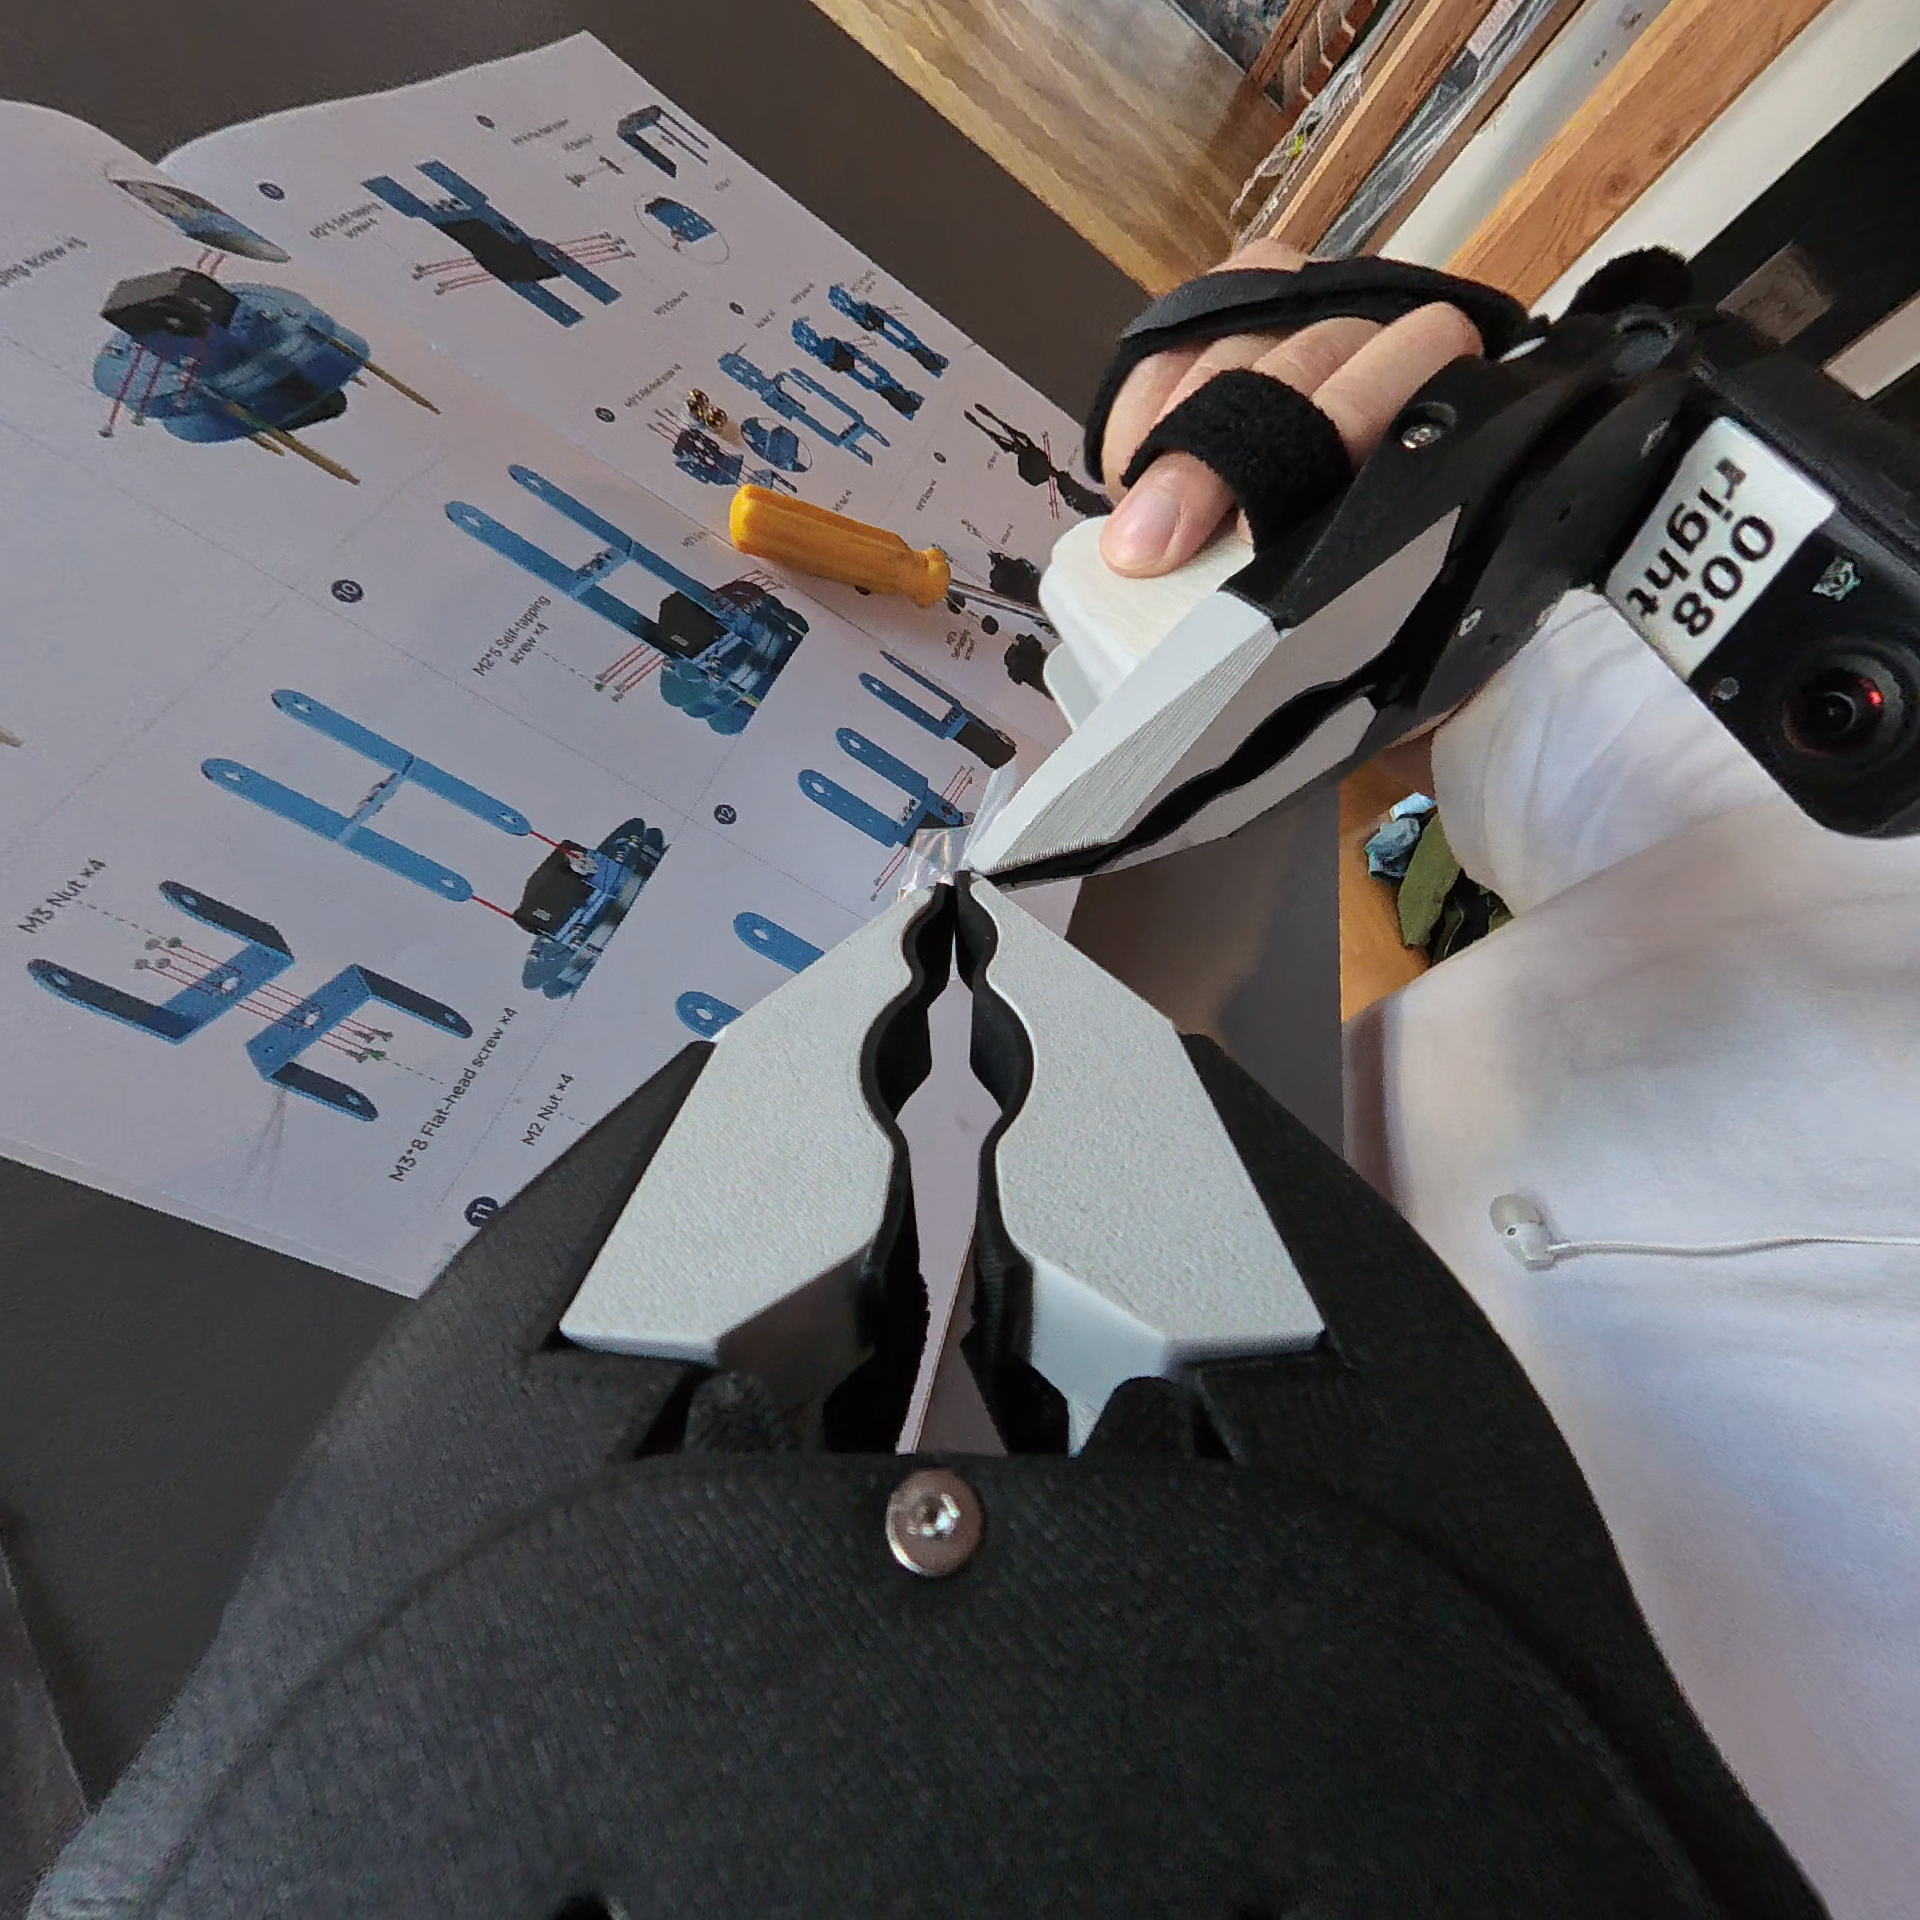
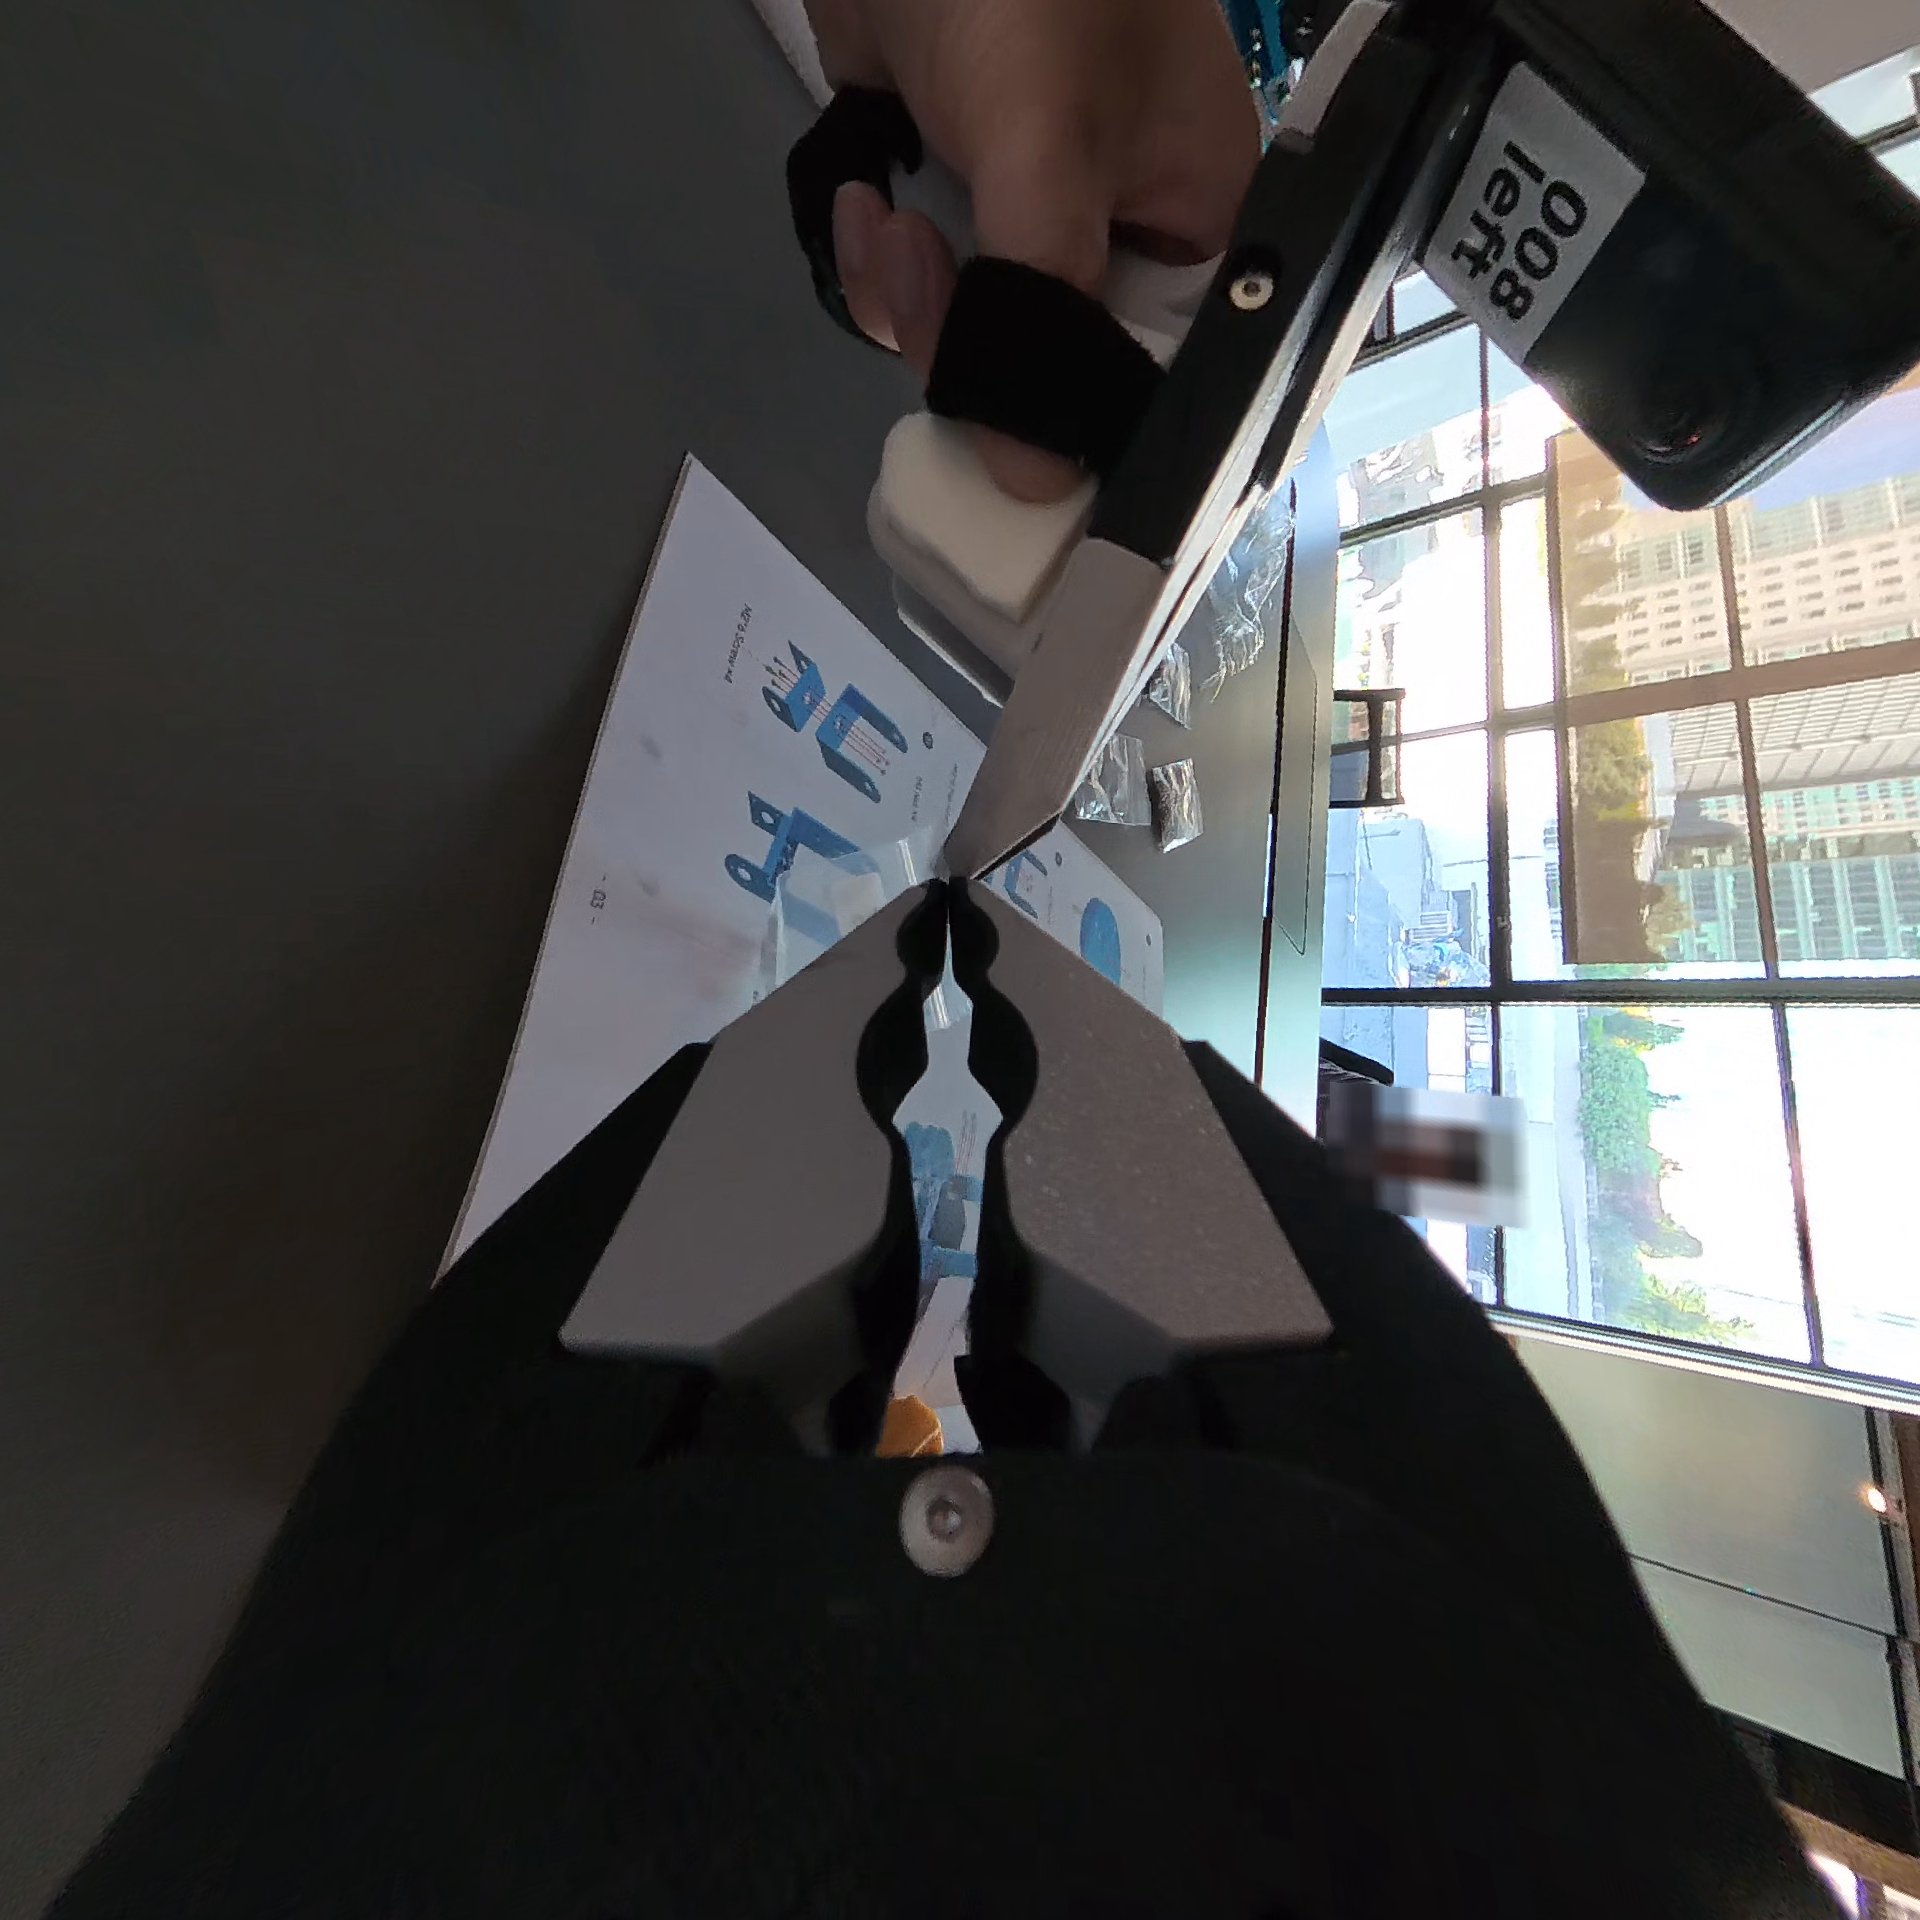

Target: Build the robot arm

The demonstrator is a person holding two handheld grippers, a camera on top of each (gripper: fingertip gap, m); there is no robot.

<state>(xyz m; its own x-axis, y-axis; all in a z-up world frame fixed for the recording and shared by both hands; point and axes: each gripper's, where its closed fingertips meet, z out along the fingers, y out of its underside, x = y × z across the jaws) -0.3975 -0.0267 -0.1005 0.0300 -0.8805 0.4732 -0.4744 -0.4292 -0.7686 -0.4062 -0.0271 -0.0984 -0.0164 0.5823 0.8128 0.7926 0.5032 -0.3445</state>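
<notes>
My left gripper (image 1: 954,883) and my right gripper (image 1: 985,864) meet tip to tip above an open instruction booklet (image 1: 312,644). Both are shut on the same small clear plastic bag (image 1: 933,850), which hangs between the tips. In the right wrist view the right gripper (image 2: 951,883) pinches one edge of the bag (image 2: 831,904) and the left gripper (image 2: 968,857) pinches it from above. What is inside the bag is too small to tell. A strapped hand (image 1: 1226,436) holds the right gripper.
An orange-handled screwdriver (image 1: 831,540) lies on the booklet beyond the grippers. Small brass parts (image 1: 712,410) lie near it. Several small clear bags (image 2: 1174,800) lie on the dark grey table (image 2: 312,520). A person in white (image 1: 1662,1195) is at the right. The tips of both grippers are at nearly the same place. From either gripper's tips it is about 15 centimeters to the orange-handled screwdriver (image 1: 831,540).
</notes>
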